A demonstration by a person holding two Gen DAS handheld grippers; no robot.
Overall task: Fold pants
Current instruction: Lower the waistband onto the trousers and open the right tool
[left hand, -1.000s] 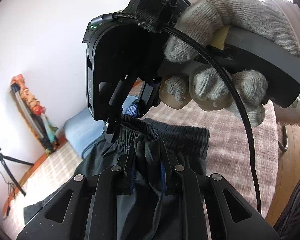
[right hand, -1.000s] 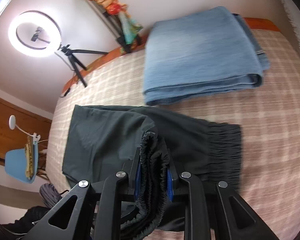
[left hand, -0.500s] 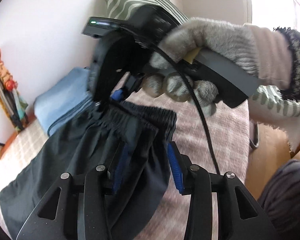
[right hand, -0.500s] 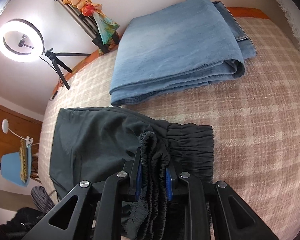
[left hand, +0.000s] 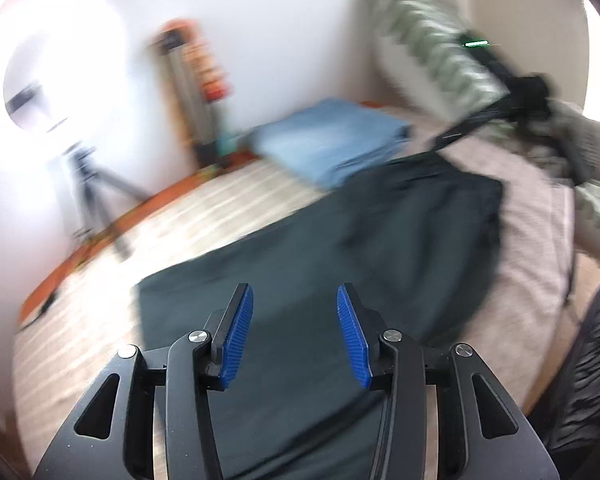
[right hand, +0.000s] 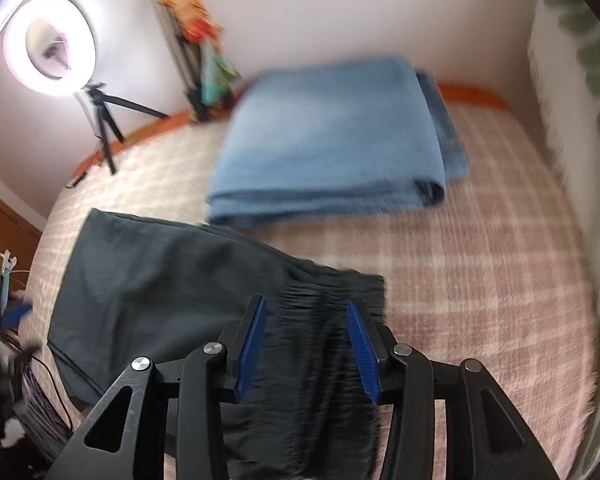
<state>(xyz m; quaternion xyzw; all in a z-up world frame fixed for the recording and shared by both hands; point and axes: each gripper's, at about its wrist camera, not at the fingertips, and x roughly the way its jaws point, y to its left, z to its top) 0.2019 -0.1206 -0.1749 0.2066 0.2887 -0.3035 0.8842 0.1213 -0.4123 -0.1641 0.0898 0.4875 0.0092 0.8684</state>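
Observation:
The dark grey pants [left hand: 340,248] lie flat on the pink checked bed cover, folded lengthwise, the elastic waistband [right hand: 332,296] toward the pillow end. My left gripper [left hand: 295,312] is open and empty above the leg part. My right gripper [right hand: 306,320] is open and empty just above the waistband; in the left wrist view it shows blurred at the far right [left hand: 532,92], held by a gloved hand. Both views are motion-blurred.
Folded blue jeans [right hand: 332,136] lie on the bed beyond the pants, near the wall. A ring light on a tripod [right hand: 52,40] and a stand with colourful cloth [right hand: 192,40] are by the wall. A leaf-patterned pillow [right hand: 588,80] is at right.
Both grippers have opened and let go of the waistband. The pants have dropped flat onto the bed. Both grippers have pulled back and up; the left one has swung toward the legs.

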